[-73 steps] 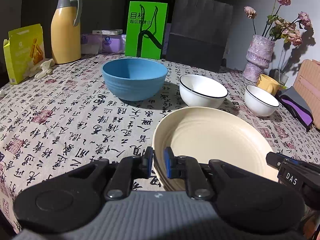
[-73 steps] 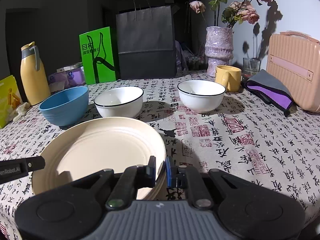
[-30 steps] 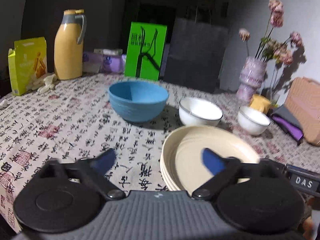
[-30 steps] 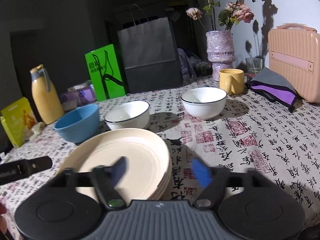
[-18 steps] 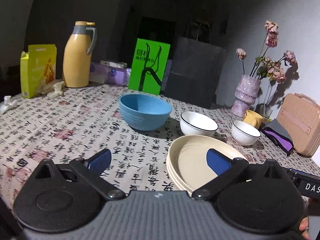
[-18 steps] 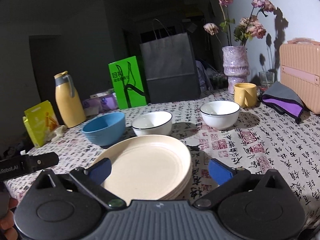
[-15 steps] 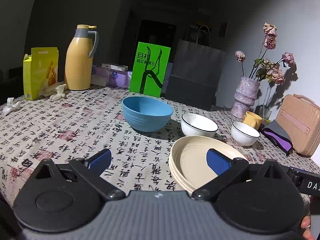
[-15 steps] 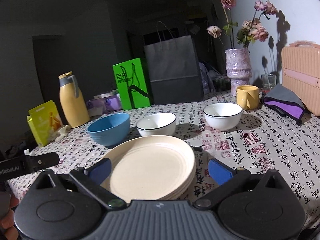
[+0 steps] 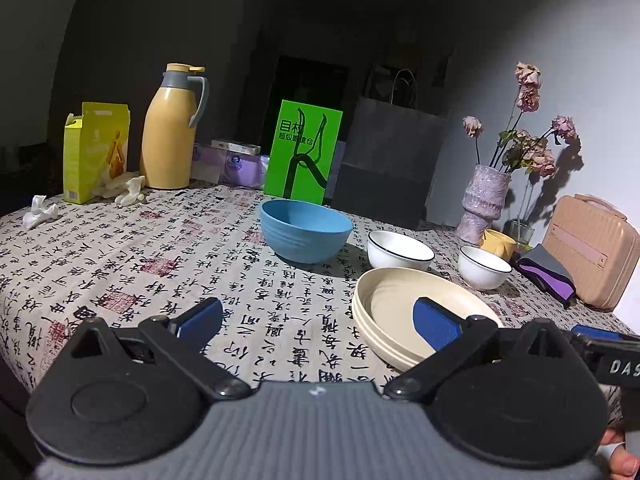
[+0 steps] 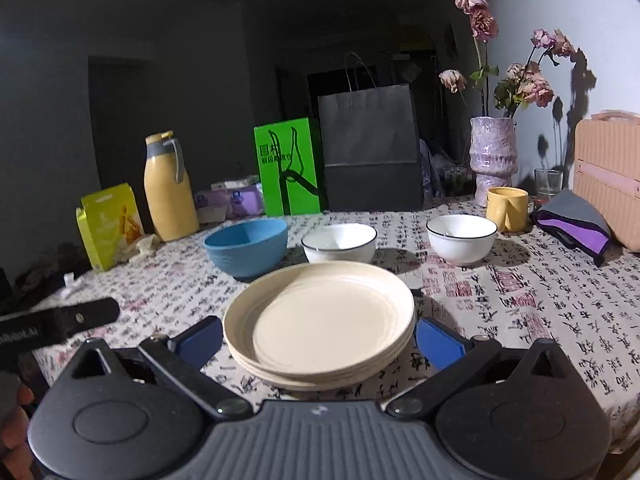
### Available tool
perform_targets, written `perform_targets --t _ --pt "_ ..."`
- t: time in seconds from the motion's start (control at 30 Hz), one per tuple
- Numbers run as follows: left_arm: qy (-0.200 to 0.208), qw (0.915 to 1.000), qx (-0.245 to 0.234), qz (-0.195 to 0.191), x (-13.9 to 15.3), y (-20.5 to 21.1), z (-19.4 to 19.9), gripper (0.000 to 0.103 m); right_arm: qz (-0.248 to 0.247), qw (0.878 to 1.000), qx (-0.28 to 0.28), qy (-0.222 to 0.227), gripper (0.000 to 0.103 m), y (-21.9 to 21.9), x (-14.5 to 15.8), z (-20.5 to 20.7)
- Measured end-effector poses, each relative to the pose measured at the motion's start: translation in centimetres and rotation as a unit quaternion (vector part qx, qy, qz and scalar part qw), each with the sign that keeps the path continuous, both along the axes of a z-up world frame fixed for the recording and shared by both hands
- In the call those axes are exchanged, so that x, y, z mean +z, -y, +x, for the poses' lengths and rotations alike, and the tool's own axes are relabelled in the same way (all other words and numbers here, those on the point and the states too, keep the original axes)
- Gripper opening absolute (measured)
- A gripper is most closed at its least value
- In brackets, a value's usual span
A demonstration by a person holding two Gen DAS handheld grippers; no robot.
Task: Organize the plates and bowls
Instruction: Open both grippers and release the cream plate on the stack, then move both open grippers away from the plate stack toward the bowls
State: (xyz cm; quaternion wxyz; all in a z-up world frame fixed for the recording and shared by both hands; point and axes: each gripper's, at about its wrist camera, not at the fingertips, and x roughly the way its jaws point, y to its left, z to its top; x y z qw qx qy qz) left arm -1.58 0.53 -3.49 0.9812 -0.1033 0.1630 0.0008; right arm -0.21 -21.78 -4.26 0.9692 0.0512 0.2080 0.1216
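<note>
A stack of cream plates [image 10: 320, 320] lies on the patterned tablecloth near the front edge; it also shows in the left wrist view [image 9: 400, 312]. Behind it stand a blue bowl [image 10: 246, 246] [image 9: 306, 232] and two white bowls with black rims, one in the middle [image 10: 340, 242] [image 9: 400, 249] and one to the right [image 10: 460, 238] [image 9: 484, 266]. My left gripper [image 9: 318, 322] is open and empty, raised above the table left of the plates. My right gripper [image 10: 320, 342] is open and empty, raised in front of the plates.
At the back stand a yellow thermos [image 9: 172, 128], a yellow box [image 9: 94, 152], a green card [image 9: 304, 156], a black paper bag [image 10: 370, 148] and a vase of dried flowers [image 10: 494, 152]. At the right are a yellow mug [image 10: 506, 208], a purple cloth [image 10: 572, 224] and a pink case [image 10: 608, 172].
Both grippers were shut on the plate rim, then opened and let go. Both have drawn back and risen away from the plates, which rest on the table.
</note>
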Motion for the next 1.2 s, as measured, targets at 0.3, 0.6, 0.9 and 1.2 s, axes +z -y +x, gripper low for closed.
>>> perform_targets --t 0.3,0.6,0.9,1.2 --pt "0.000 1.0000 -0.007 0.005 -0.3 -0.7 -1.3 0.103 -0.021 1.000 0.012 0.000 0.103 -1.2 -0.9 -1.2" --pt "-0.003 1.0000 0.002 0.005 -0.6 -1.2 -1.7 0.103 0.015 0.998 0.055 0.004 0.103 -1.2 -1.1 -1.5" --pt "-0.007 0.9999 0.009 0.001 -0.9 -2.6 -2.0 0.103 0.012 0.998 0.061 0.001 0.103 -2.1 -1.4 -1.1" --pt "-0.021 0.9994 0.021 -0.018 -1.7 -4.9 -1.1 0.103 0.015 0.997 0.071 -0.014 0.103 -2.9 -2.0 0.3"
